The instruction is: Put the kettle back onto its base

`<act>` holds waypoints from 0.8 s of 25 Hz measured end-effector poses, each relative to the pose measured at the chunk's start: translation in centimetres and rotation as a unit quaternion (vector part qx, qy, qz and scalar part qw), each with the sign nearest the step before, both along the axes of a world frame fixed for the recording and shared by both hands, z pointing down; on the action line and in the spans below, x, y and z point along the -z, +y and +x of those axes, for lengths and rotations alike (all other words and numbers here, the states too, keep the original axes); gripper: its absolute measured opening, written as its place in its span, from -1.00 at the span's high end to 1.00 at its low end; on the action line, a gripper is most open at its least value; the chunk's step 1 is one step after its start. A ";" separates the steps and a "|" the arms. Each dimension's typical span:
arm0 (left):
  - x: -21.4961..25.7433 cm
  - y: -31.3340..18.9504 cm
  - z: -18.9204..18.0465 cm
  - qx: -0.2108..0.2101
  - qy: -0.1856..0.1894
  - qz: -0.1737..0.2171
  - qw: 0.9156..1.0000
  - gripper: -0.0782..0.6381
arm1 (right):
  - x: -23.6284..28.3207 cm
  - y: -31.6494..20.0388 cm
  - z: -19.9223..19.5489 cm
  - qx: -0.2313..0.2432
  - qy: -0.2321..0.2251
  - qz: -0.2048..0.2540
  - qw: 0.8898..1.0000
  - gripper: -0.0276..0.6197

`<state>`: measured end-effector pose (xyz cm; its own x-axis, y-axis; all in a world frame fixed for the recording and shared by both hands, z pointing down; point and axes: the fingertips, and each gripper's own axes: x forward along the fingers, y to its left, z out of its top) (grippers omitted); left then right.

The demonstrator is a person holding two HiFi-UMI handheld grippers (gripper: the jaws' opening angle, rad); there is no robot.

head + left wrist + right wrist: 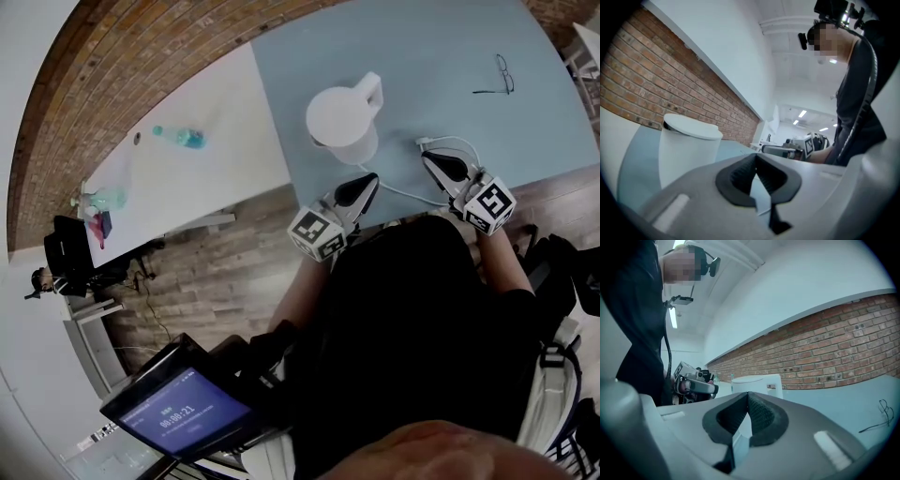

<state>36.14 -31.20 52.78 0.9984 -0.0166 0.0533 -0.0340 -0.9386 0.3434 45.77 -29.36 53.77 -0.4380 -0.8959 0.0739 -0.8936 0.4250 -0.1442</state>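
Kettle duty at the pale blue tabletop [441, 56]: the white plastic electric kettle with a flat lid [342, 127] stands upright near the table's front edge, just ahead of my two grippers, its boxy handle [372, 89] turned away from me. My left gripper [366, 183] points at the kettle's near side, close to it but not touching. My right gripper [433, 161] sits beside a thin white power cable [403, 192] that runs toward the kettle's foot. Both pairs of jaws are pressed together at the tips, with nothing between them.

I cannot make out a base under the kettle, so I cannot say whether it is already seated. I judge the body rigid, smooth and slippery, too wide for these jaws, and heavy if it holds water, which I cannot see. The handle is the place to take hold, high up near the lid, so the kettle hangs straight. A pair of thin black eyeglasses [502, 75] lies well apart at the far right.
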 end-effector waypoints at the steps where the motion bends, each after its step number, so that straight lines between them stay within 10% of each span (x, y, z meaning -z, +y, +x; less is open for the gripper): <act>1: 0.1 -0.1 0.0 0.001 0.001 0.001 1.000 0.78 | -0.1 -0.1 0.0 0.001 0.001 -0.001 1.000 0.91; 20: -0.5 -0.3 -0.8 0.000 0.001 -0.008 1.000 0.77 | -0.1 -0.2 -1.4 0.008 0.019 0.009 1.000 0.91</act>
<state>35.34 -31.50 53.31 0.9986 -0.0152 0.0513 -0.0326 -0.9333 0.3576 44.34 -29.57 53.86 -0.4487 -0.8905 0.0748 -0.8918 0.4408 -0.1018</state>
